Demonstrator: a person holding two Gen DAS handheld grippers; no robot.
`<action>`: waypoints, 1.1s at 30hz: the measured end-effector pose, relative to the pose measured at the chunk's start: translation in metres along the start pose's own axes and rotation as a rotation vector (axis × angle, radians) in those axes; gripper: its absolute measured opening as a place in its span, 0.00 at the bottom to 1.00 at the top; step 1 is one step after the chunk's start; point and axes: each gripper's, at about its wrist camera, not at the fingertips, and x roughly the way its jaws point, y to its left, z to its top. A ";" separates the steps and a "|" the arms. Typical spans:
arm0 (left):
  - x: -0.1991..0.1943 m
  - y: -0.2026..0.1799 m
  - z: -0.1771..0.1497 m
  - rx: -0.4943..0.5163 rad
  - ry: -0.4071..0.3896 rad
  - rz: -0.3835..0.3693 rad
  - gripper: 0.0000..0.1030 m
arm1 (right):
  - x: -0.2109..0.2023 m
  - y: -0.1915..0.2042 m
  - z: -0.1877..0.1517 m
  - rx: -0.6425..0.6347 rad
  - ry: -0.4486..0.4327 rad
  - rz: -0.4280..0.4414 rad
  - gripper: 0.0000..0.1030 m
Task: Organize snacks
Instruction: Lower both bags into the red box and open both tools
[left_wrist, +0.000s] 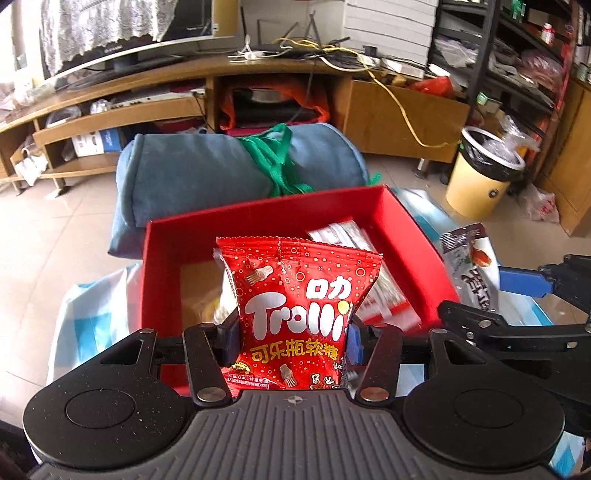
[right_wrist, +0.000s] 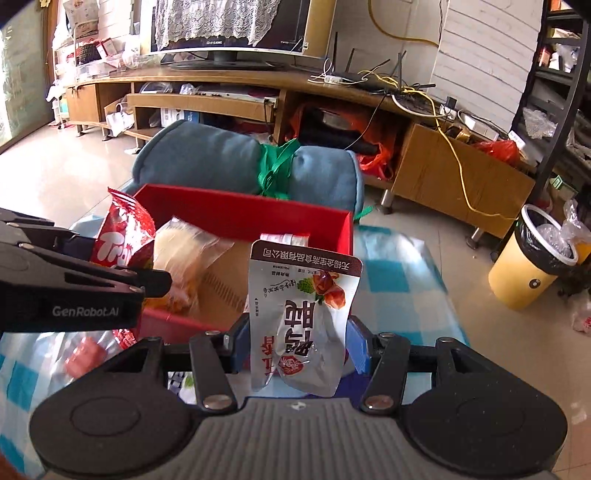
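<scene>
My left gripper (left_wrist: 293, 341) is shut on a red Trolli candy bag (left_wrist: 295, 314), held upright over the near side of the open red box (left_wrist: 406, 236). The same bag (right_wrist: 122, 236) shows at the left of the right wrist view. My right gripper (right_wrist: 299, 349) is shut on a white and silver snack pouch (right_wrist: 303, 317), upside down, just right of the box's near right corner (right_wrist: 343, 232). That pouch (left_wrist: 469, 269) also appears at the right of the left wrist view. Inside the box lie white striped packets (left_wrist: 369, 266) and a clear-wrapped yellow snack (right_wrist: 184, 258).
The box stands on a blue and white checked cloth (right_wrist: 399, 273). A rolled blue cushion (left_wrist: 207, 173) tied with green strap lies behind it. A yellow bin (right_wrist: 528, 269) stands on the floor at right. A wooden TV stand (right_wrist: 240, 81) runs along the back wall.
</scene>
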 end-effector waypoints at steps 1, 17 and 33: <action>0.004 0.001 0.002 -0.005 0.001 0.009 0.58 | 0.003 0.000 0.002 -0.004 -0.002 -0.004 0.48; 0.049 0.011 0.024 -0.035 0.030 0.077 0.58 | 0.062 -0.007 0.035 -0.011 0.011 -0.016 0.48; 0.062 0.007 0.033 -0.056 0.034 0.090 0.67 | 0.089 -0.018 0.044 0.039 0.050 0.016 0.50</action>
